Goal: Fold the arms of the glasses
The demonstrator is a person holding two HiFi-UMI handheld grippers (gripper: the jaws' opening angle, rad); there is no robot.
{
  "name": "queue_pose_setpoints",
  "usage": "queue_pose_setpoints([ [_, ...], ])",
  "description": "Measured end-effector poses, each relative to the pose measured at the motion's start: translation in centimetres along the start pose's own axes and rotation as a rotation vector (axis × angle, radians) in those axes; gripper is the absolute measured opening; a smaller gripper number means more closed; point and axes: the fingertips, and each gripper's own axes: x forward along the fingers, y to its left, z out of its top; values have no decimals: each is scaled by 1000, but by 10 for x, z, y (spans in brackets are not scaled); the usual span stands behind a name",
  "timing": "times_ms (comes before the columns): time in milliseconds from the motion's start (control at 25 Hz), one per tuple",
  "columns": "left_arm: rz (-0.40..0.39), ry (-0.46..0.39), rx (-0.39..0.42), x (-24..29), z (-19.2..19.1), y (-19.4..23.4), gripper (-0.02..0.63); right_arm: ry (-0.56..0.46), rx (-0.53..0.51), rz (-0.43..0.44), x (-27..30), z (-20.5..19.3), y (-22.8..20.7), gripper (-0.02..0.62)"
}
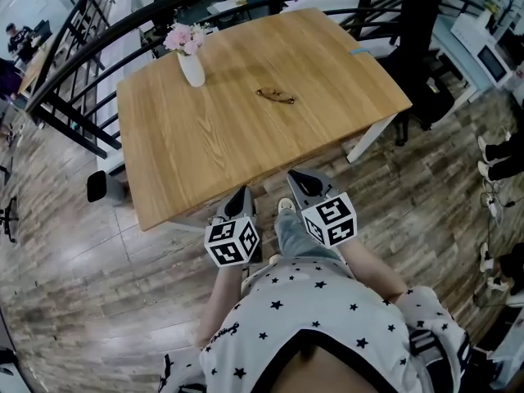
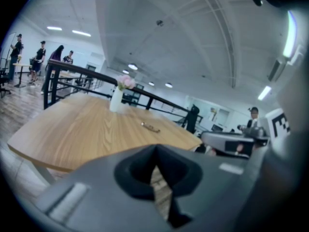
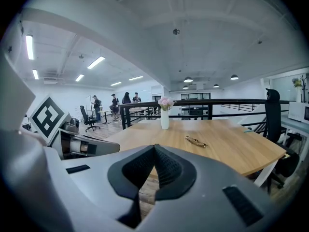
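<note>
A pair of thin gold-brown glasses (image 1: 275,96) lies near the middle of the wooden table (image 1: 213,146); it also shows as the glasses (image 2: 150,126) in the left gripper view and the glasses (image 3: 196,141) in the right gripper view. Both grippers hang short of the table's near edge, well away from the glasses. My left gripper (image 1: 242,195) is shut with nothing in it. My right gripper (image 1: 300,178) is shut and empty too, its jaws meeting at the tips.
A white vase with pink flowers (image 1: 191,60) stands at the table's far left. A black railing (image 1: 98,56) runs behind the table. Black chairs (image 1: 422,64) stand at the right. People stand far off by desks (image 3: 113,105). Wood-plank floor (image 1: 98,301) lies below.
</note>
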Motion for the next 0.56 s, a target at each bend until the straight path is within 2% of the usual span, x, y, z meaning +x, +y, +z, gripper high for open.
queue_pose_setpoints([
  [560, -7, -2, -10, 3, 1, -1, 8, -12, 23, -3, 1, 0, -6, 17],
])
